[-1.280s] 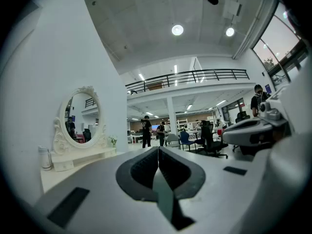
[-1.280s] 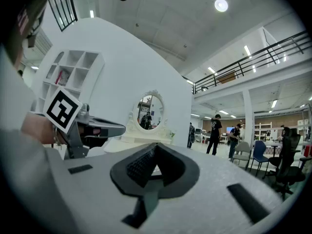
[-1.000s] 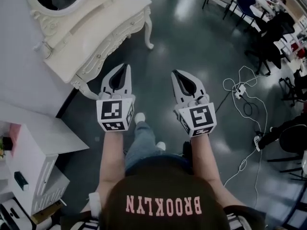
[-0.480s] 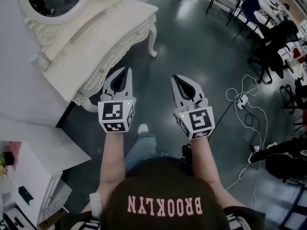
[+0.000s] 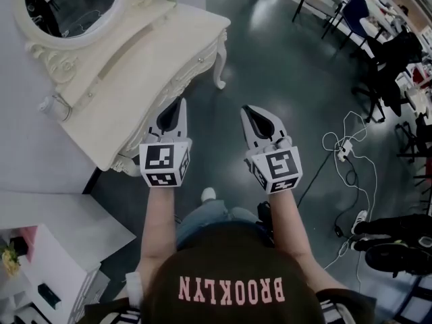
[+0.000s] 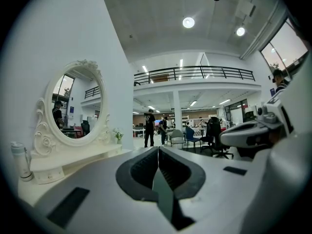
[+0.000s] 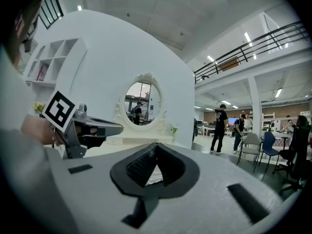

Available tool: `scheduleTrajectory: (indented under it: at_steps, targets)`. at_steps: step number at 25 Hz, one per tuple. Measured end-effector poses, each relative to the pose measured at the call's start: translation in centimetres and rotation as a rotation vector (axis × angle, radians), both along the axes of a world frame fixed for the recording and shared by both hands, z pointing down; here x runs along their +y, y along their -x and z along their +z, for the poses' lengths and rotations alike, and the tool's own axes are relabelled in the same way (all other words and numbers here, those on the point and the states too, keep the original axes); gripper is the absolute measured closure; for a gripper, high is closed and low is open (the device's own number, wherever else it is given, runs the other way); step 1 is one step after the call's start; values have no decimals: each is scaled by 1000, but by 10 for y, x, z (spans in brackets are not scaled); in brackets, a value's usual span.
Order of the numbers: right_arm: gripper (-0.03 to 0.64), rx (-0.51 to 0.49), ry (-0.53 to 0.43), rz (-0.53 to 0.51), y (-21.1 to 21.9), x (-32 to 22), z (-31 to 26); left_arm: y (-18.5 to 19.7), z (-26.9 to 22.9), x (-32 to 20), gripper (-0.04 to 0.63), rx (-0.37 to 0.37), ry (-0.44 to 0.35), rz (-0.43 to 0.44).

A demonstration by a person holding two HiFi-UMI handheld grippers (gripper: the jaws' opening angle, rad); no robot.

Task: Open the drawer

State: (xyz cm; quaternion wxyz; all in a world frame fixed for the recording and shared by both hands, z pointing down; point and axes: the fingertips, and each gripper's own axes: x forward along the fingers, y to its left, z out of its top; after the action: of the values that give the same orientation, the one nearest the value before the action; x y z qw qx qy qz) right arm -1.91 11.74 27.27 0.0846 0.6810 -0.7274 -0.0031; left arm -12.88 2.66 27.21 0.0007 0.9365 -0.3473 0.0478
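Observation:
A cream dressing table point(image 5: 135, 66) with an oval mirror point(image 5: 71, 2) stands at the upper left of the head view. Its drawer front point(image 5: 192, 69), with small knobs, faces the floor aisle. My left gripper point(image 5: 180, 102) is held level just off that front edge, jaws shut and empty. My right gripper point(image 5: 249, 111) is beside it over the dark floor, also shut and empty. In the left gripper view, the left gripper point(image 6: 158, 147) points past the table point(image 6: 73, 157) and mirror point(image 6: 78, 104). The right gripper point(image 7: 156, 145) faces the mirror point(image 7: 141, 101).
A white shelf unit point(image 5: 47, 262) stands at the lower left. Cables and a power strip point(image 5: 344, 147) lie on the floor to the right, with office chairs and desks point(image 5: 378, 52) beyond. People point(image 6: 148, 128) stand far down the hall. A small bottle point(image 6: 19, 160) sits on the table's end.
Both grippers have travelled forward with the person, and the dressing table now lies closer, right beside the left gripper. Both pairs of jaws stayed shut.

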Motion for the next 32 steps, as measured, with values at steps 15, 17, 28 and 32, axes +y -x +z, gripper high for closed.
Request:
scheduleTrajectory:
  at_steps: [15,17,28,32]
  targets:
    - [619,-14,43,-5,-16,-84,23,-11,23,-70,589,-21,33,-2]
    - [619,-18,49,-10,-22,-98,29,-16,29,-81,589,-28,40,-5]
    - [618,-57,99,-62,-74,-193,52,-60,49,-159,589,-65,80,-73]
    - [618,-56,115,-94,-98,-237,60,-78,58,-196,589,-71,98,-119]
